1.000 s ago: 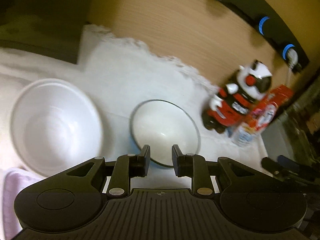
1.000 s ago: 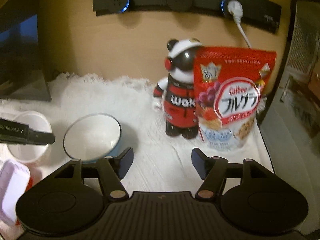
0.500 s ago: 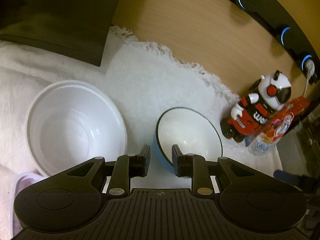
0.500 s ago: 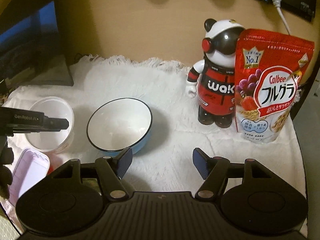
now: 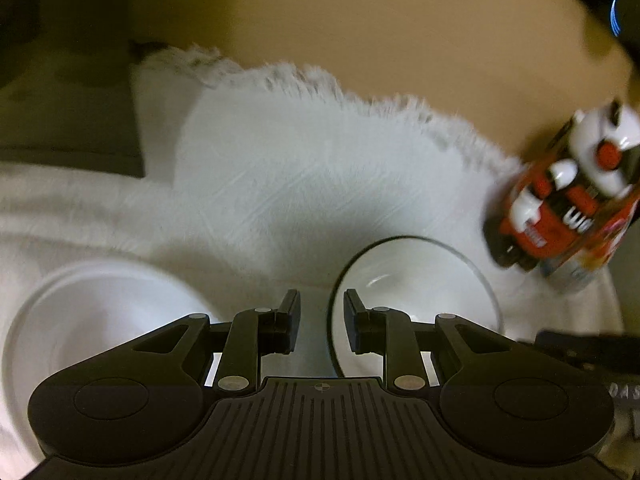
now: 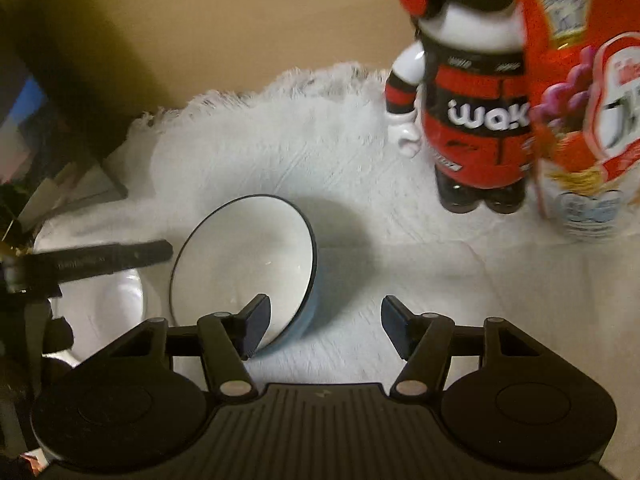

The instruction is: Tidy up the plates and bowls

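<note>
A blue bowl with a white inside and dark rim [image 6: 244,264] sits on the white cloth; it also shows in the left wrist view [image 5: 416,288]. A plain white bowl [image 5: 92,328] sits to its left, partly hidden in the right wrist view [image 6: 108,300]. My left gripper [image 5: 322,316] hovers over the blue bowl's left rim, jaws a small gap apart and holding nothing. My right gripper [image 6: 324,328] is open wide, its left finger [image 6: 254,326] over the blue bowl's near edge. The left gripper's finger [image 6: 100,260] shows above the white bowl.
A red, black and white bear figure [image 6: 472,112] and a red cereal bag [image 6: 584,100] stand at the back right on the white fringed cloth [image 6: 320,140]. A dark monitor base [image 5: 68,128] lies at the back left. A wooden wall runs behind.
Both grippers have moved closer and lower toward the blue bowl. The right gripper's left finger now overlaps its near rim. Jaw openings are unchanged.
</note>
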